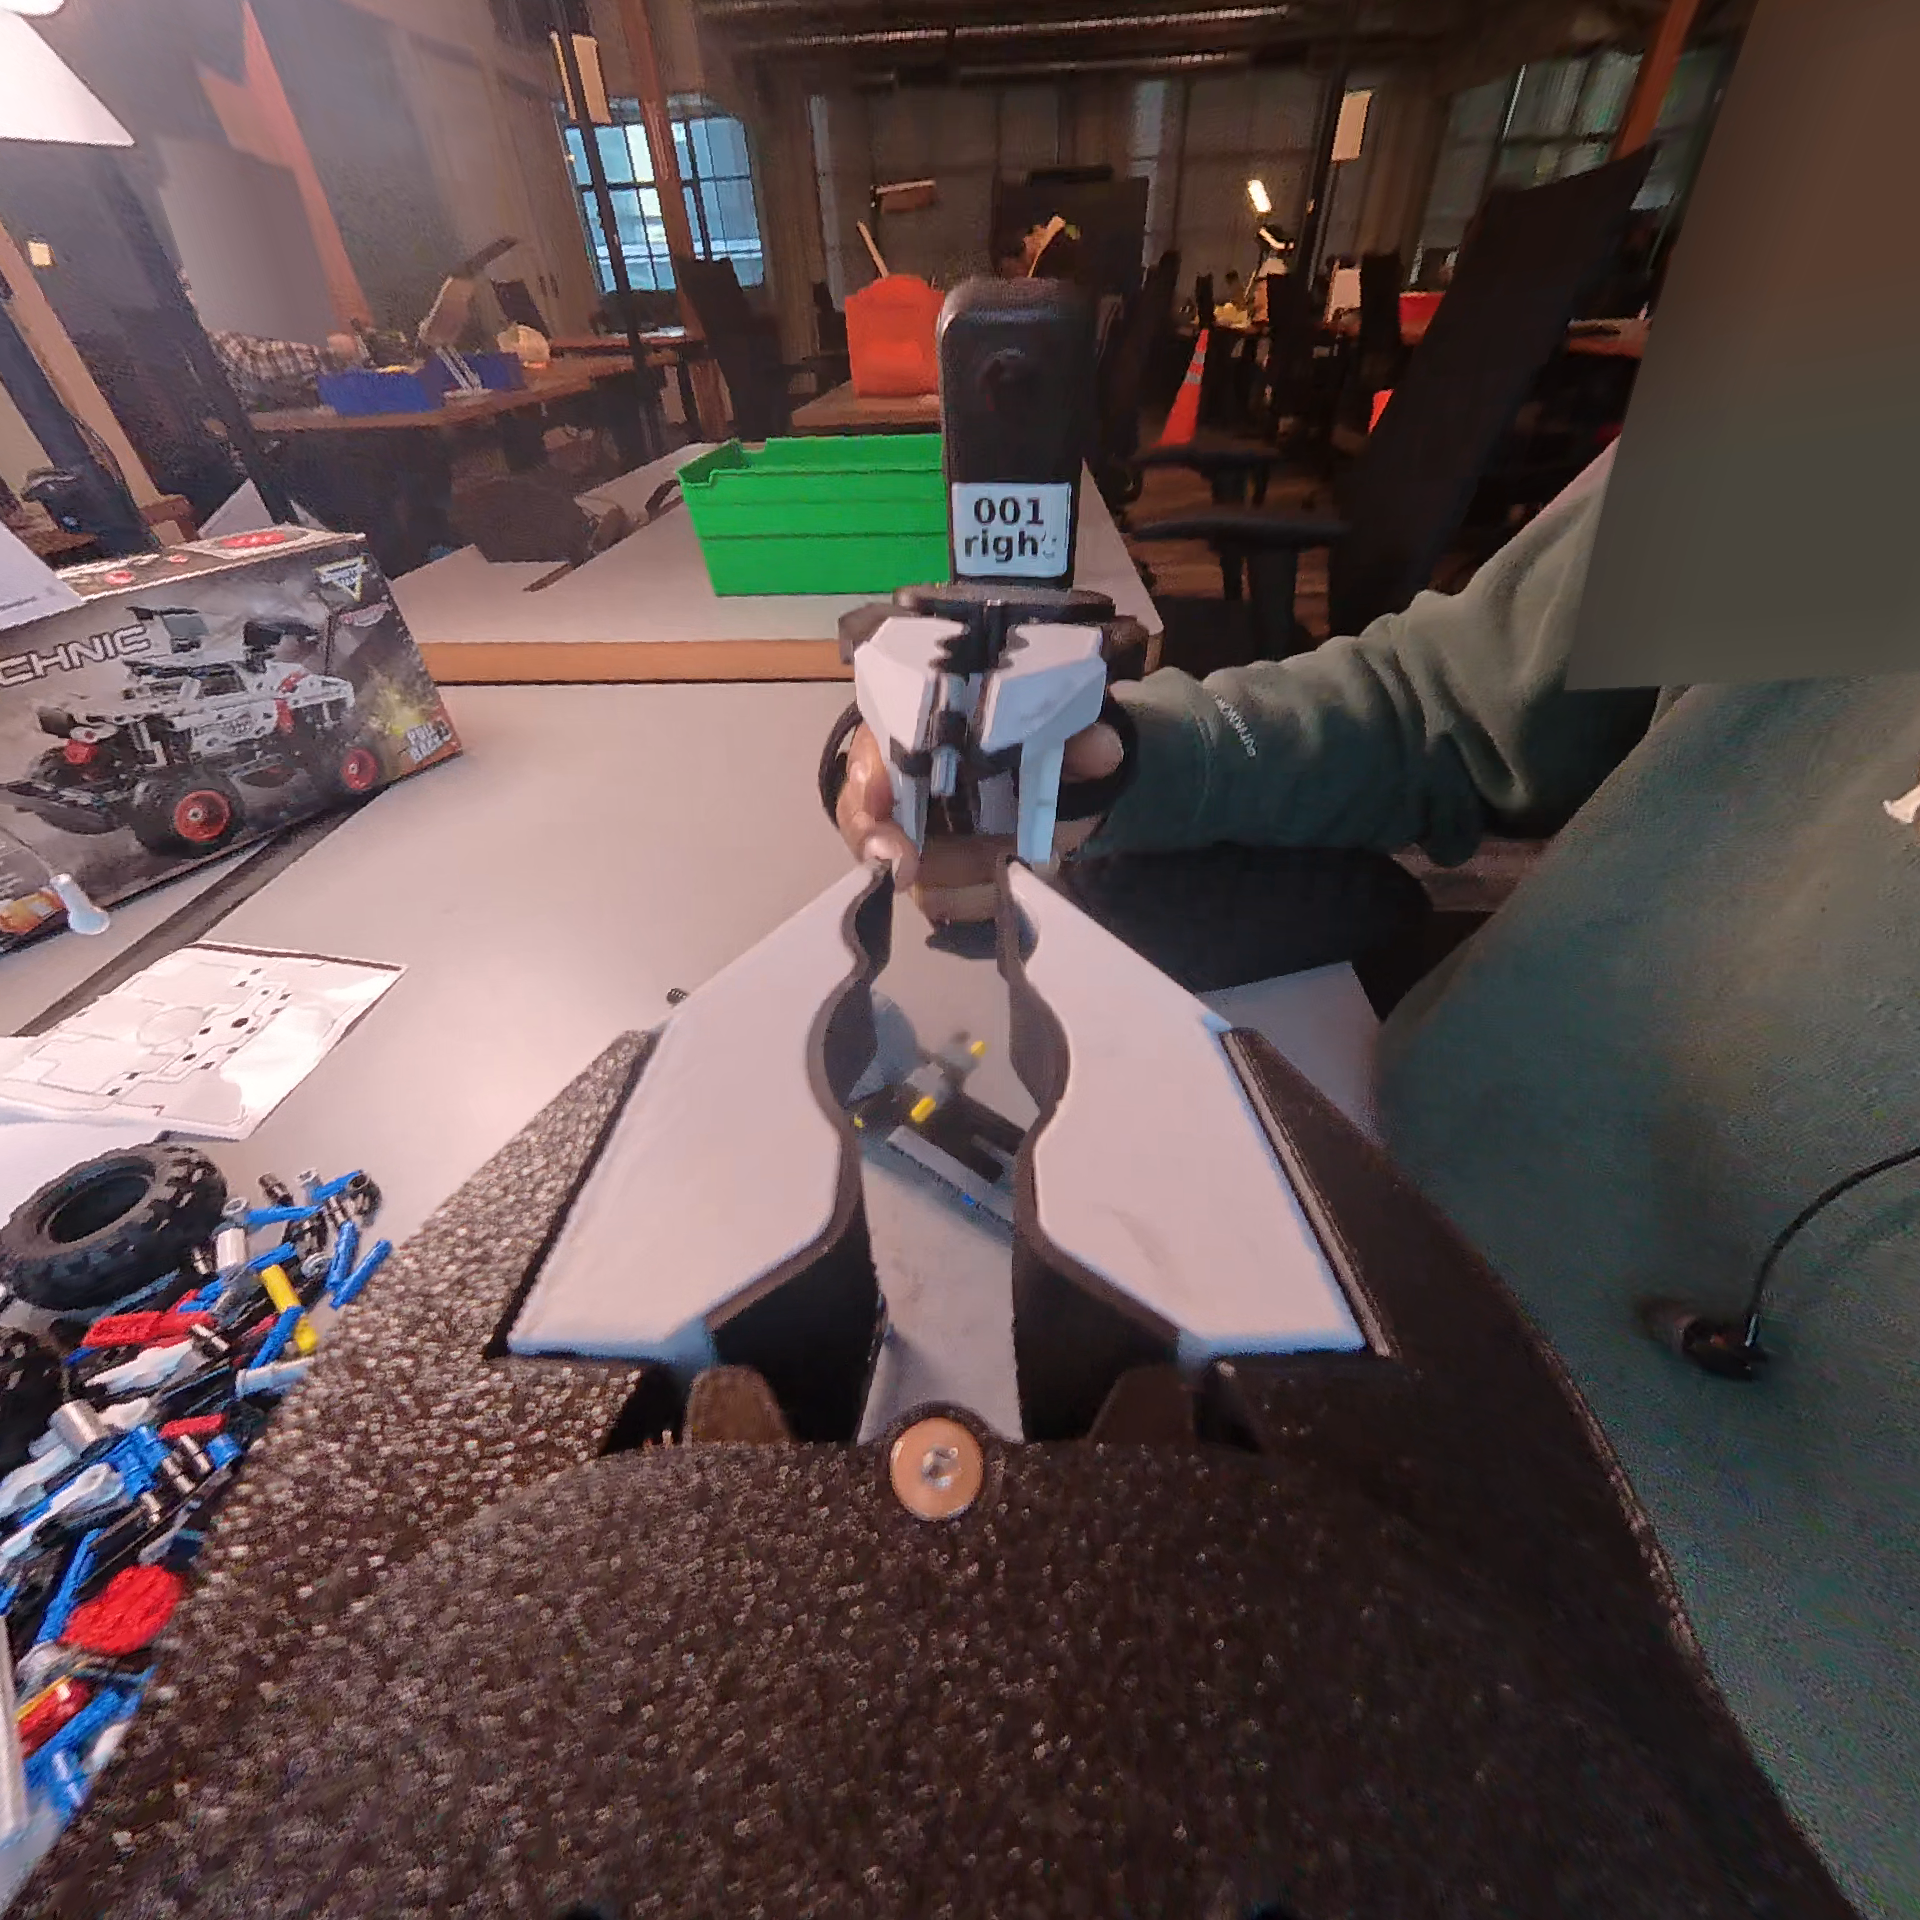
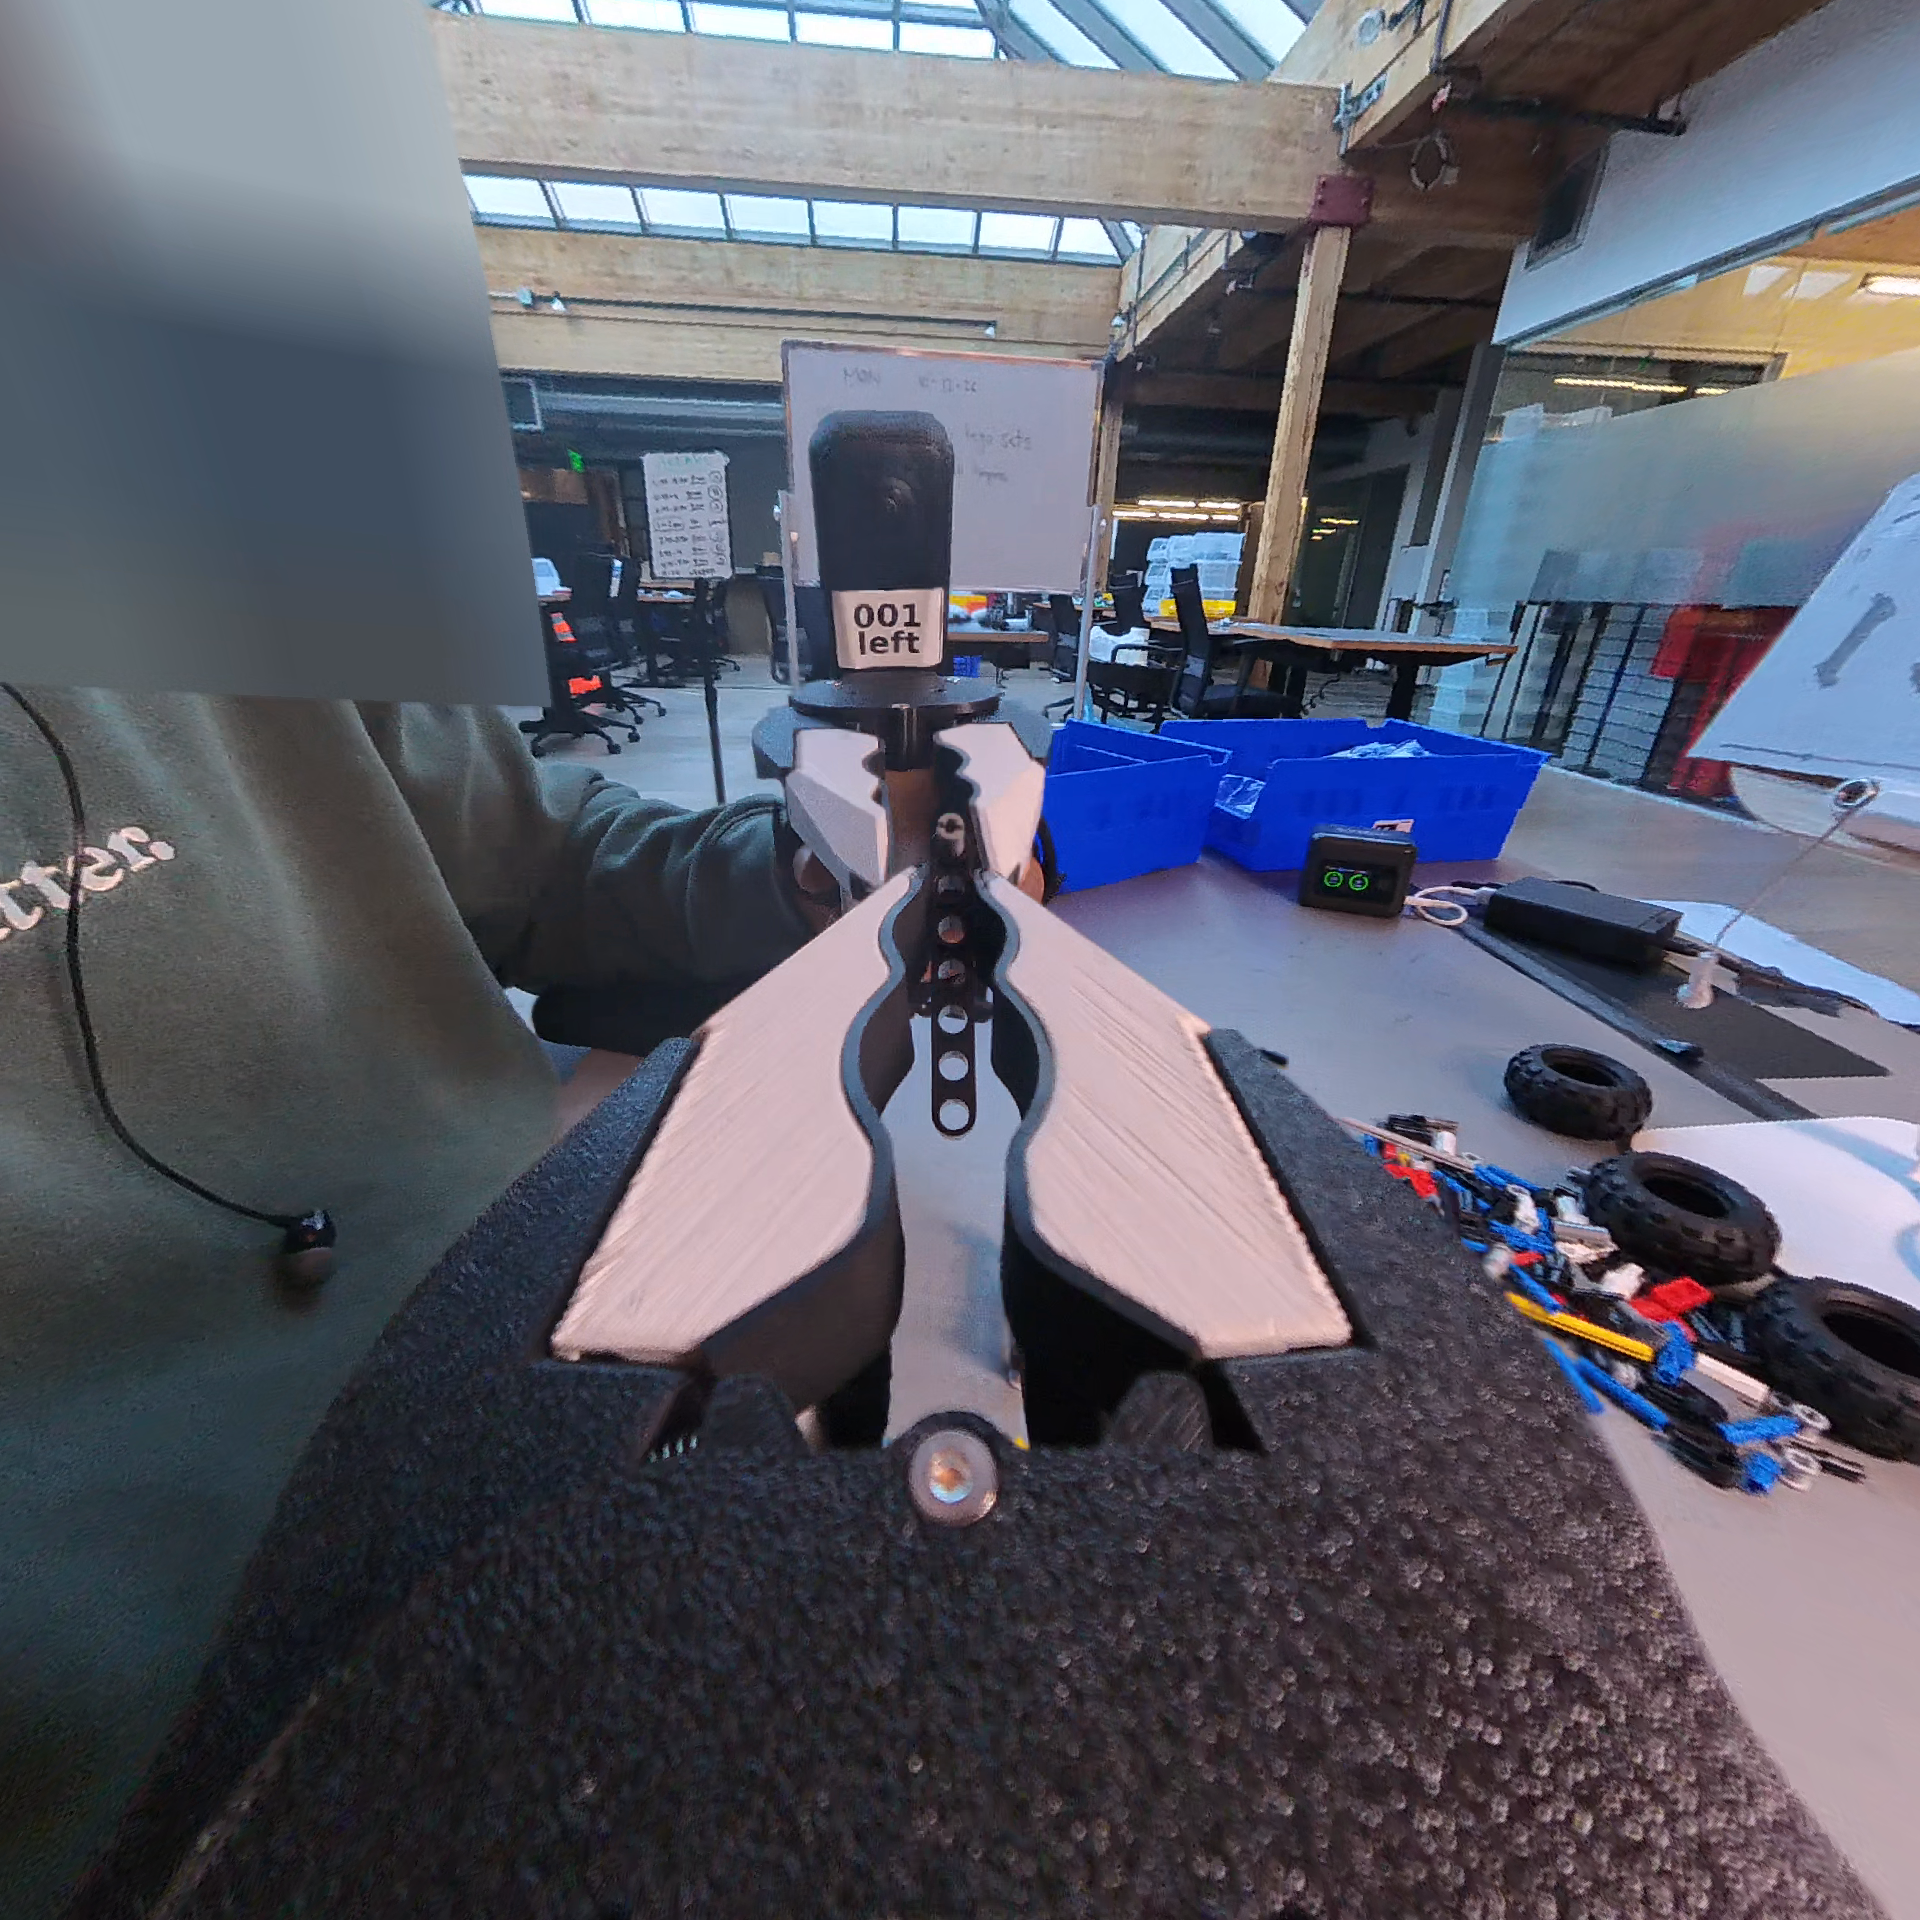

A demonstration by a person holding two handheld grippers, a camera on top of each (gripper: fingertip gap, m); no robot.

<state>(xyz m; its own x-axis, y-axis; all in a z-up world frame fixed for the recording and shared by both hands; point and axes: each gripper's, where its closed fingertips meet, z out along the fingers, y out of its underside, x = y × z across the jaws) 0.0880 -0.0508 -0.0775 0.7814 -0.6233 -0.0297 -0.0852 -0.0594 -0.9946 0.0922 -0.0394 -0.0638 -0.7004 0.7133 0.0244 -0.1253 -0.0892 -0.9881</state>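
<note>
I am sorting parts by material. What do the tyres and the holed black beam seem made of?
Tyres: probably rubber, matte black, knobbly tread. Black beam between the right tongs: likely hard plastic, smooth, slightly glossy, clean round holes.

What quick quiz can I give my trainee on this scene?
1. True or false: the right gripper is shut on a black holed beam.
2. How many loose tyres show in the right wrist view?
3. In the left wrist view, the bins behind the right gripper are: A green, B blue, C red.

Key: 1 true; 2 three; 3 A.
</note>
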